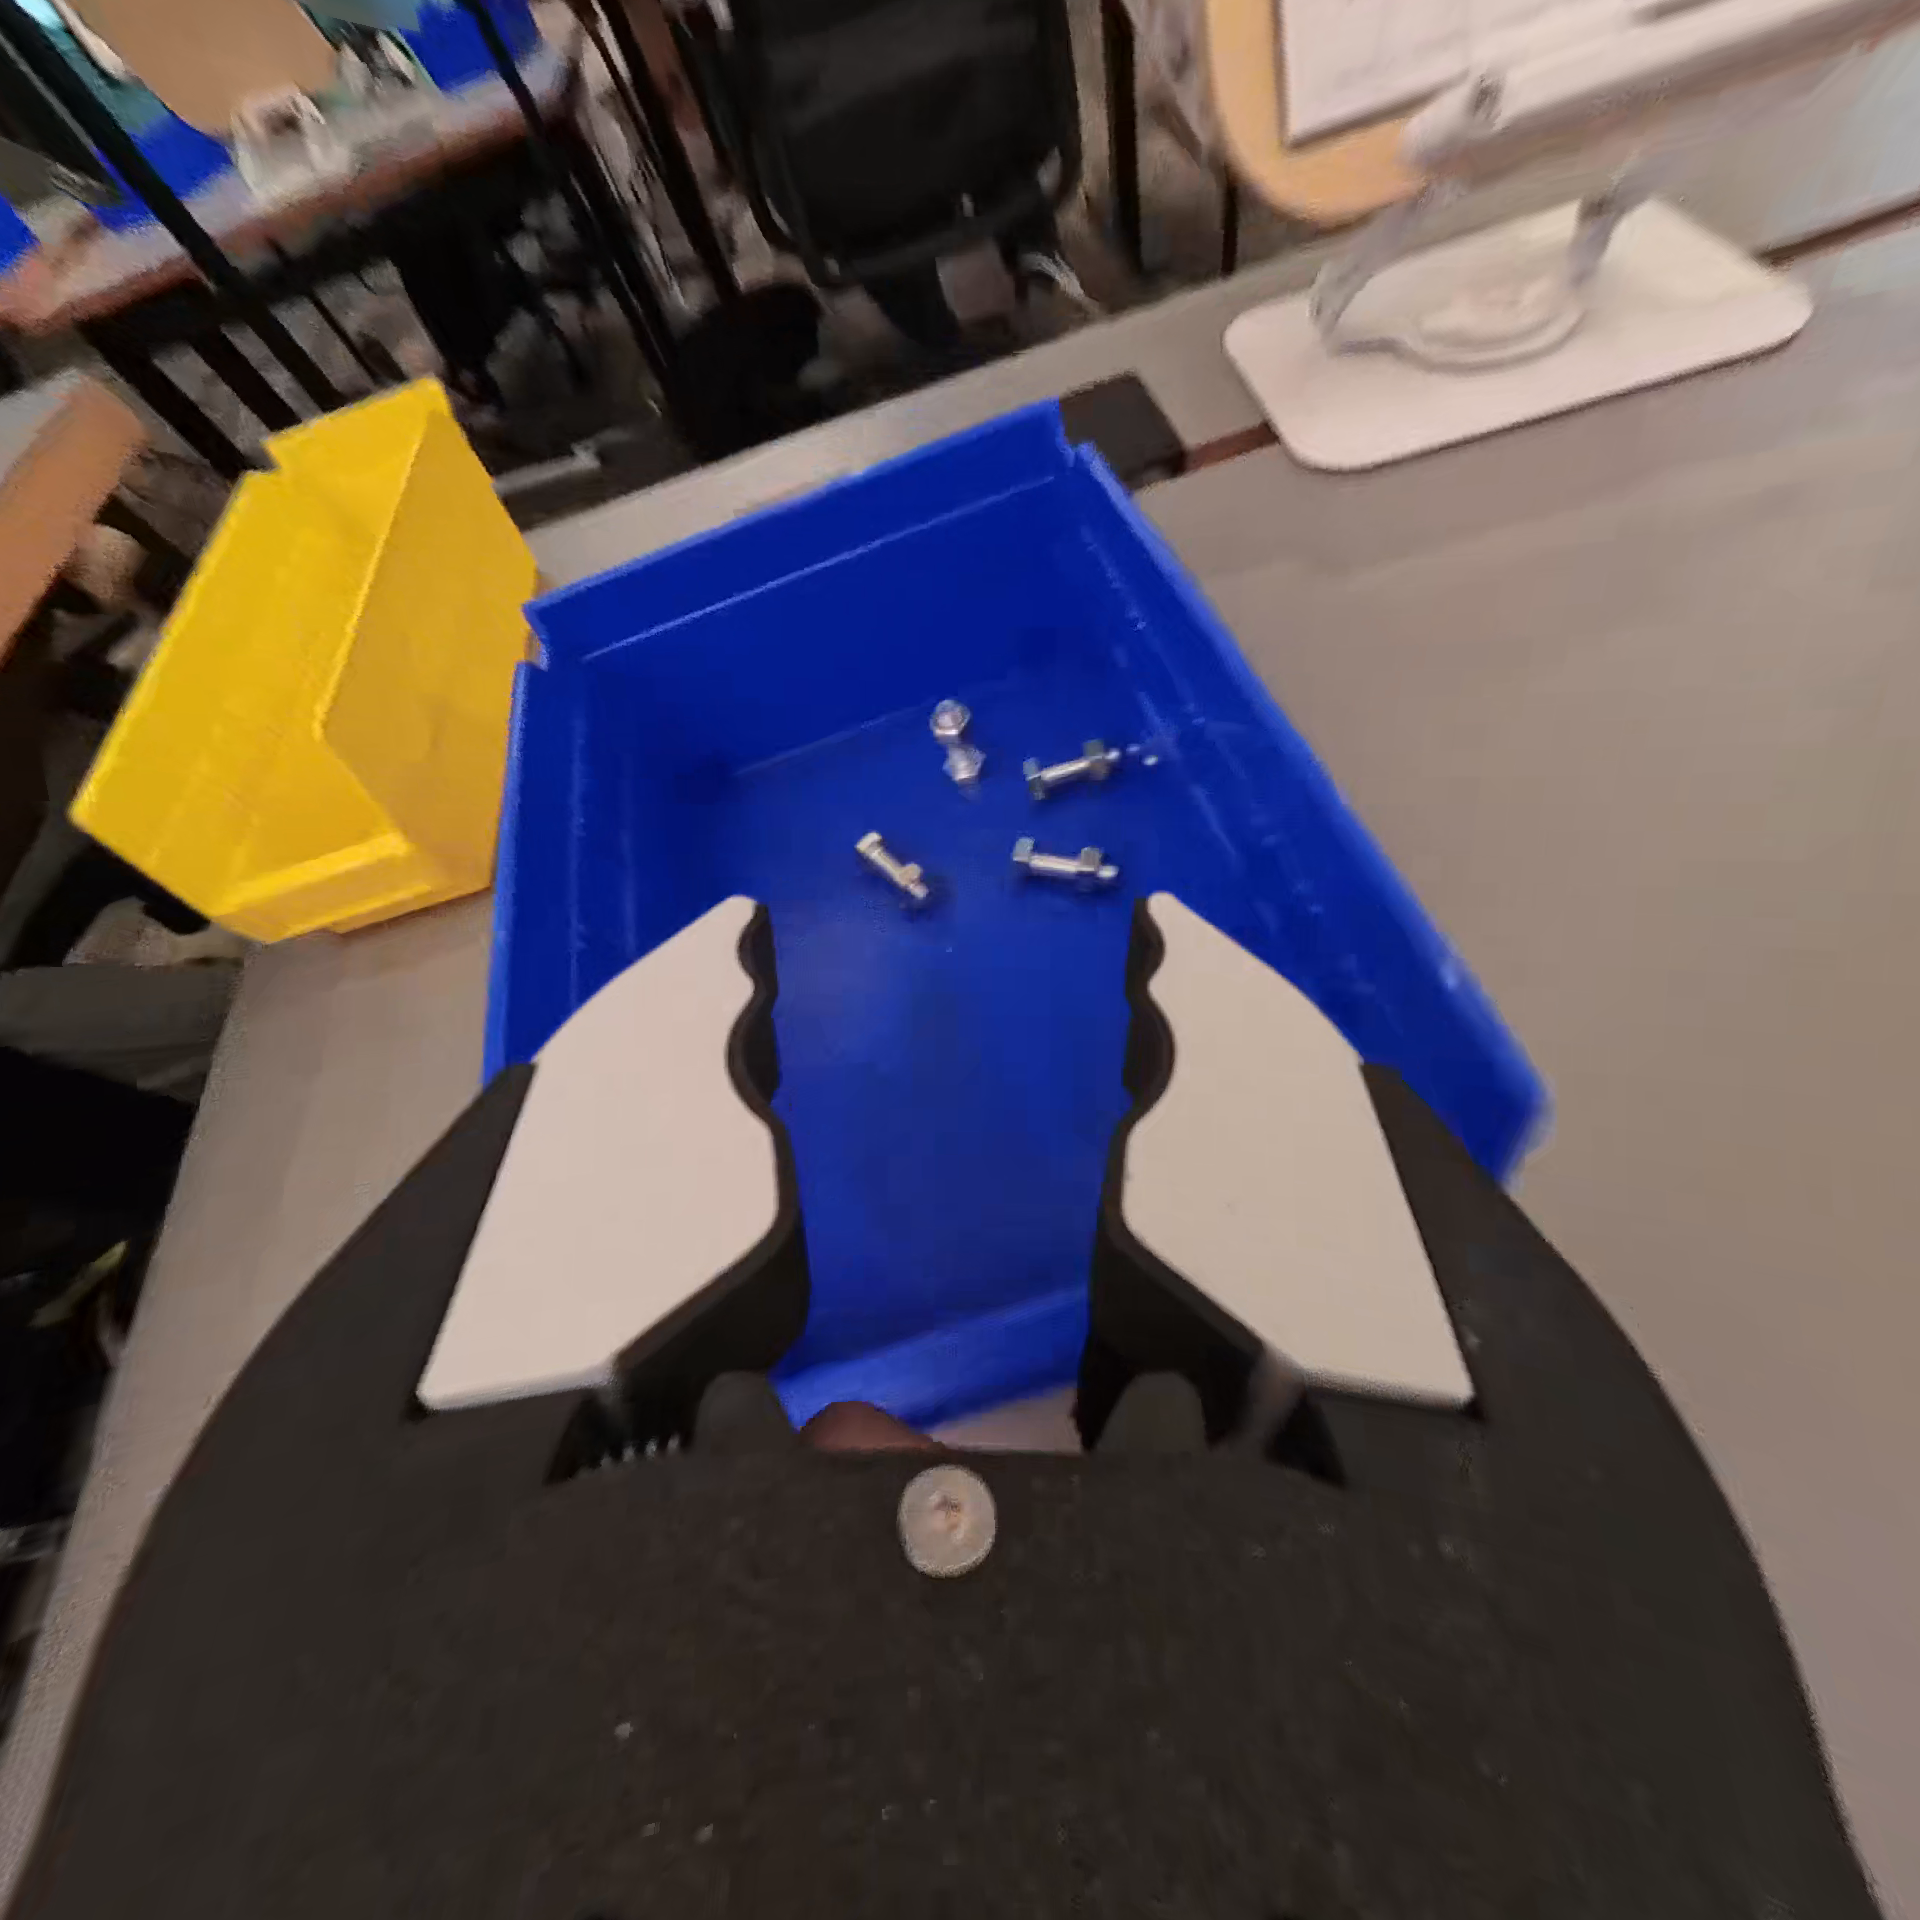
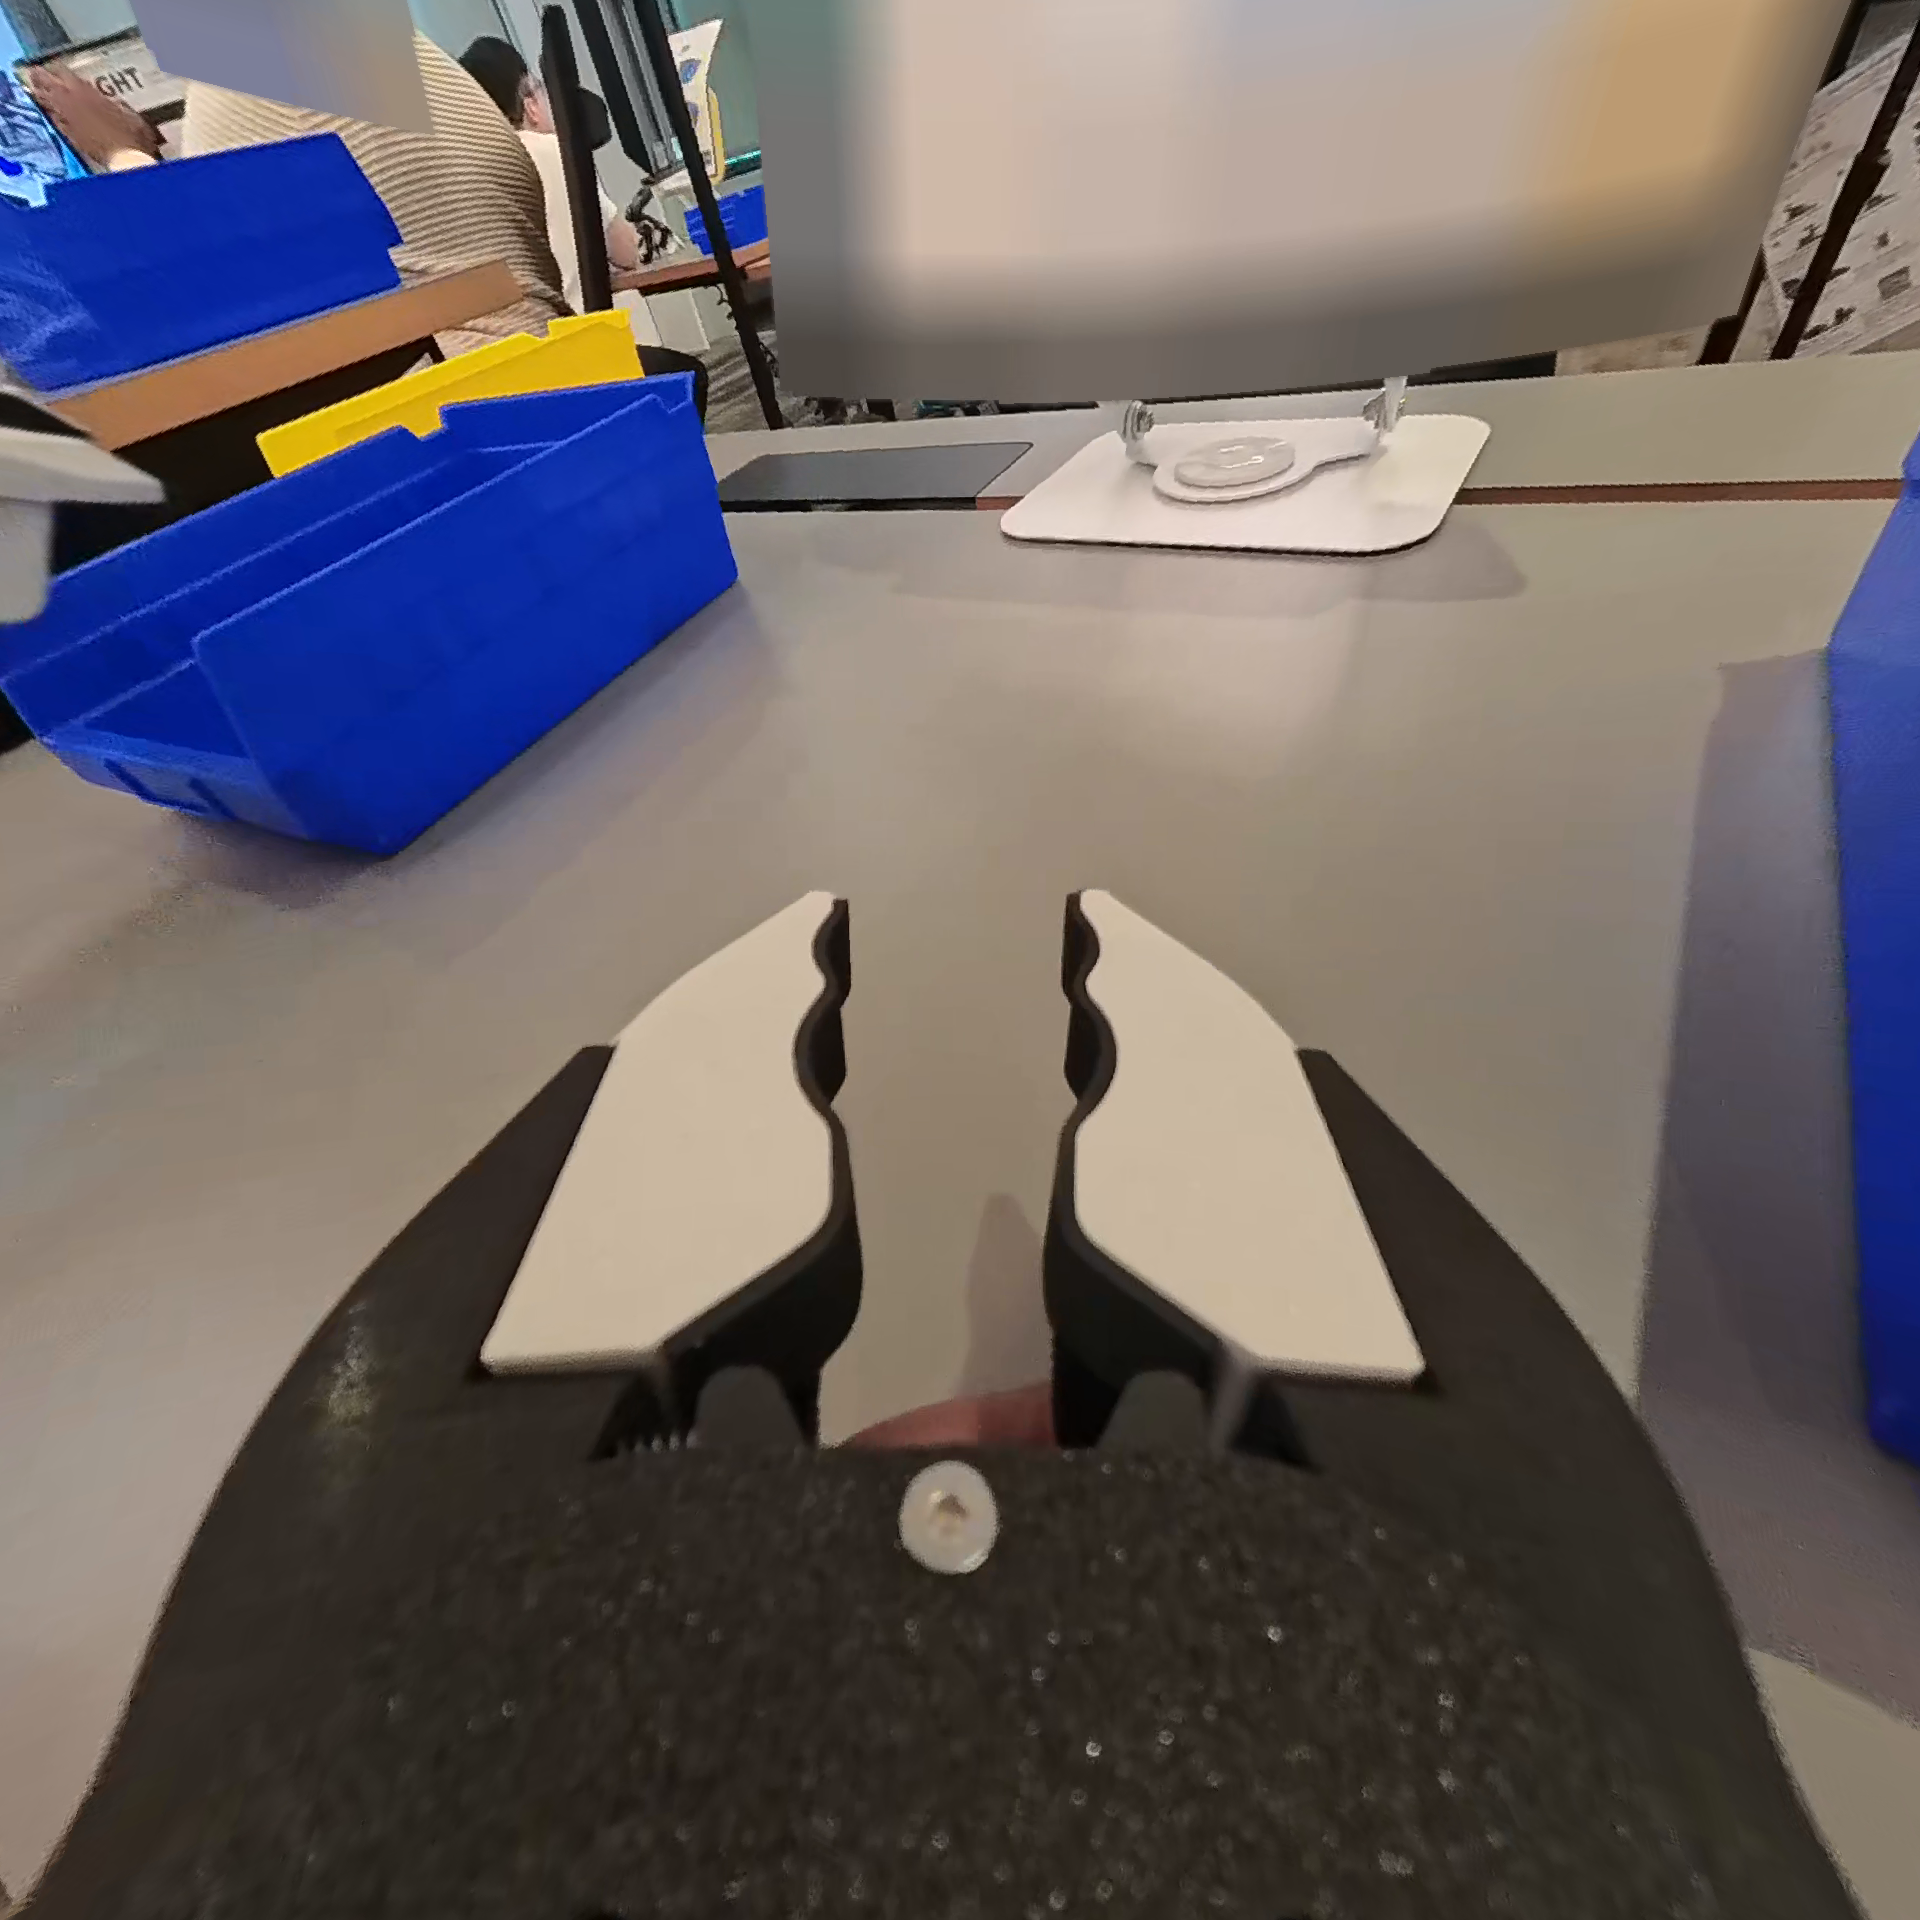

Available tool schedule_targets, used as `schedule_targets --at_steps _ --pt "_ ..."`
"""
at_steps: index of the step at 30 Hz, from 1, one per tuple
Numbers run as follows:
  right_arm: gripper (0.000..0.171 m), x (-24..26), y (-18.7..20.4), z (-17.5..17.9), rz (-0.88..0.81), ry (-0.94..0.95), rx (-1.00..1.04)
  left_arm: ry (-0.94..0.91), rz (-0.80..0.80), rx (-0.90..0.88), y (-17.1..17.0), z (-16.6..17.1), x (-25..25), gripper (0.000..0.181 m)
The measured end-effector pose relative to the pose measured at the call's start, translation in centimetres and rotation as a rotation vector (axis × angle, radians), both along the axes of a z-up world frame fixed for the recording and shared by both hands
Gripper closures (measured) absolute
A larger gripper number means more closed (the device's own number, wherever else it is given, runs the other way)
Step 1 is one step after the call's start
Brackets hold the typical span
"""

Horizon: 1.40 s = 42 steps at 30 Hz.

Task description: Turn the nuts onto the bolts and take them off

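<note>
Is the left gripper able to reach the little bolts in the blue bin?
Probably yes. The left gripper is open above the blue bin, which has no lid, and nothing lies between its fingers and the bolts on the bin's floor.

In the left wrist view the whole picture is smeared by motion. The four small metal bolts [image 1: 987, 805] in the blue bin [image 1: 1299, 790] are too small and soft to tell how far each nut sits along its thread, or whether a loose bit lies by the right wall. The left gripper [image 1: 951, 914] covers the bin's near wall and part of its floor. The yellow bin [image 1: 301, 686] shows only its outside, its contents hidden. The white stand [image 1: 1507, 312] is blurred.

In the right wrist view a blue object [image 2: 1881, 935] is cut off by the right edge, so its kind cannot be told. A grey-and-white thing [image 2: 42, 488] at the left edge is also cut off. The yellow bin [image 2: 468, 400] sits mostly hidden behind the blue one [image 2: 416, 644].
</note>
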State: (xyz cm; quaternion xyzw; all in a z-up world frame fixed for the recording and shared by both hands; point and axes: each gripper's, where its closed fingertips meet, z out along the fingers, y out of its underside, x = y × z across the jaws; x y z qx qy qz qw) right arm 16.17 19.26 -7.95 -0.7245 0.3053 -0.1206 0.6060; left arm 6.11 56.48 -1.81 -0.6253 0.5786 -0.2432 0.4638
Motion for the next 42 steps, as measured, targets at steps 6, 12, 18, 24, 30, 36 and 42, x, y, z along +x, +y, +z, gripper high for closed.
schedule_targets --at_steps 6,12,18,24,30,36,42 --pt "0.133 0.5 -0.3 0.1 0.003 0.008 0.017 0.32 -0.076 -0.107 4.2 -5.8 5.7 0.118" --pt "0.133 0.9 -1.0 -0.1 -0.006 -0.005 -0.012 0.552 -0.549 0.175 0.9 -9.7 7.7 0.126" --pt "0.133 1.6 -1.8 -0.3 -0.026 -0.019 -0.054 0.78 -0.888 0.41 1.5 -11.8 8.0 0.126" --pt "0.133 2.1 -2.9 -0.5 -0.12 -0.012 -0.063 0.969 -1.119 0.485 1.7 -13.4 7.5 0.127" --pt "0.134 2.7 -3.8 -0.6 -0.217 0.024 -0.036 1.04 -1.235 0.505 2.5 -13.6 7.9 0.129" --pt "0.134 3.0 -3.5 -1.1 -0.228 0.066 -0.04 1.027 -1.329 0.482 2.1 -13.9 8.7 0.131" --pt "0.134 2.7 -2.2 -1.3 -0.194 0.084 -0.05 1.077 -1.343 0.447 2.0 -14.0 7.6 0.162"
